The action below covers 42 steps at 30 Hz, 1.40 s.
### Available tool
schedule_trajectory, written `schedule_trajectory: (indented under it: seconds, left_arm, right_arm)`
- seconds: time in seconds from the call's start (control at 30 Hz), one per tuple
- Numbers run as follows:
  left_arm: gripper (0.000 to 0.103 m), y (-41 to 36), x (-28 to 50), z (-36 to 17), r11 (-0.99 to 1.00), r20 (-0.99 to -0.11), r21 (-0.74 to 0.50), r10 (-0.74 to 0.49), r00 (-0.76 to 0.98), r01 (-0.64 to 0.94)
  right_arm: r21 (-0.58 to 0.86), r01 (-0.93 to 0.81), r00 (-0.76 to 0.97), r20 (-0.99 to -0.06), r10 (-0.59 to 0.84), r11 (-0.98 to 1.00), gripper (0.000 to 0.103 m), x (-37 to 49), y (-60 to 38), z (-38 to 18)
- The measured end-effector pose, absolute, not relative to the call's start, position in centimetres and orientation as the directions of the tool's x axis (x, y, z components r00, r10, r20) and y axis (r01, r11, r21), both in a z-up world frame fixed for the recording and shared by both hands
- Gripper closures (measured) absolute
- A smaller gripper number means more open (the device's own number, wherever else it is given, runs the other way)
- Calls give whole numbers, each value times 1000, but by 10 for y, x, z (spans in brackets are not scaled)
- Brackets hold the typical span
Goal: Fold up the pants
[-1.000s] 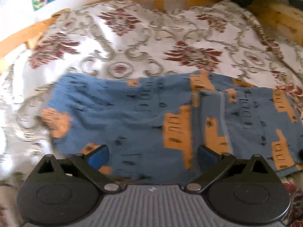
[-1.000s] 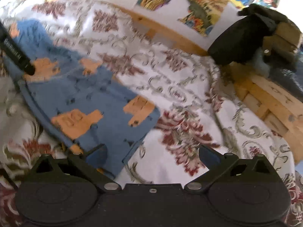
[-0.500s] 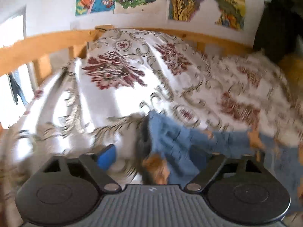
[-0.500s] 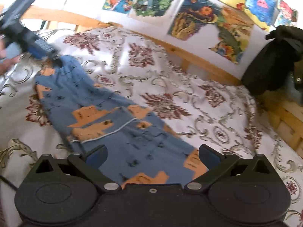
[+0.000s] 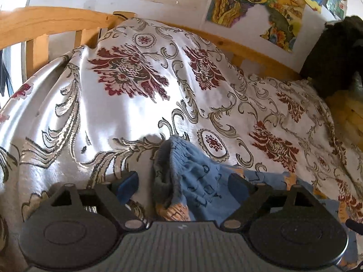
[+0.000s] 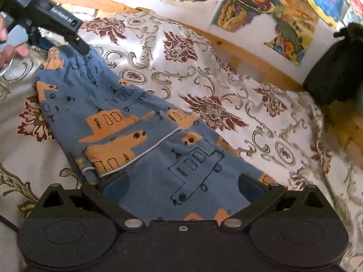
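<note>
light: bright daylight, from left | glare: white sheen on bedspread | edges: fisheye bending, dark corners

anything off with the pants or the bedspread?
Nothing damaged. The pants lie diagonally on the bedspread, one layer folded over, its edge askew. The waistband end is bunched up between the open left tool fingers. Right tool is open too.

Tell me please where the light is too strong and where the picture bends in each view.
Left wrist view: sunlight glares on the bedspread at centre left, washing out its pattern; the wooden rail curves from fisheye distortion. Right wrist view: light is more even, the pants sharp, a hand at the left edge slightly blurred.
</note>
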<state>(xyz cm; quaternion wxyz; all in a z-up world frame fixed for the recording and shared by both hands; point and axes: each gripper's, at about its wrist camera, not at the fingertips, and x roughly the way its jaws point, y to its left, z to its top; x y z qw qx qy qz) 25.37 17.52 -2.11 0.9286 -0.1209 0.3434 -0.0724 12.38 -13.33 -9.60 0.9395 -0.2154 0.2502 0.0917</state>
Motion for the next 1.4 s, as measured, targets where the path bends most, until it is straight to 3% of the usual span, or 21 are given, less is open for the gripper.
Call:
schedule_trajectory:
  seconds: [0.13, 0.17, 0.23, 0.3, 0.4, 0.43, 0.7, 0.83, 1.1, 1.4]
  left_arm:
    - [16, 175, 252, -19, 954, -622, -297, -227, 750, 43]
    - [21, 177, 252, -18, 951, -622, -307, -226, 750, 33]
    - [34, 183, 253, -19, 947, -627, -321, -213, 749, 1]
    - [62, 188, 254, -19, 947, -638, -320, -191, 746, -32]
    - [81, 194, 256, -20, 943, -653, -327, -181, 735, -58]
    - [83, 194, 257, -20, 940, -656, -337, -192, 730, -56]
    - [88, 190, 244, -6, 915, -602, -401, -221, 767, -51]
    - [88, 169, 228, 18, 930, -544, -367, -241, 804, 31]
    - [88, 72, 212, 63, 934, -487, -248, -349, 800, 257]
    - [88, -74, 188, 47, 834, -544, -180, -526, 654, 522]
  right_arm:
    - [-351, -279, 856, -512, 66, 894, 1, 124, -135, -96]
    - [-356, -279, 858, -510, 65, 892, 1, 123, -135, -97]
    - [-363, -278, 860, -507, 62, 889, 1, 123, -135, -97]
    - [-362, -279, 859, -507, 63, 889, 1, 123, -136, -98]
    - [-359, -282, 858, -509, 66, 890, 1, 123, -135, -98]
    - [-361, -281, 858, -509, 65, 889, 1, 123, -135, -98]
    - [-393, -287, 869, -491, 64, 873, 1, 118, -134, -93]
    - [-368, -271, 886, -457, 81, 890, 1, 108, -147, -82]
    - [-230, -196, 901, -427, 82, 953, 1, 102, -217, -56]
    - [-186, -28, 905, -421, -54, 982, 1, 92, -318, -52]
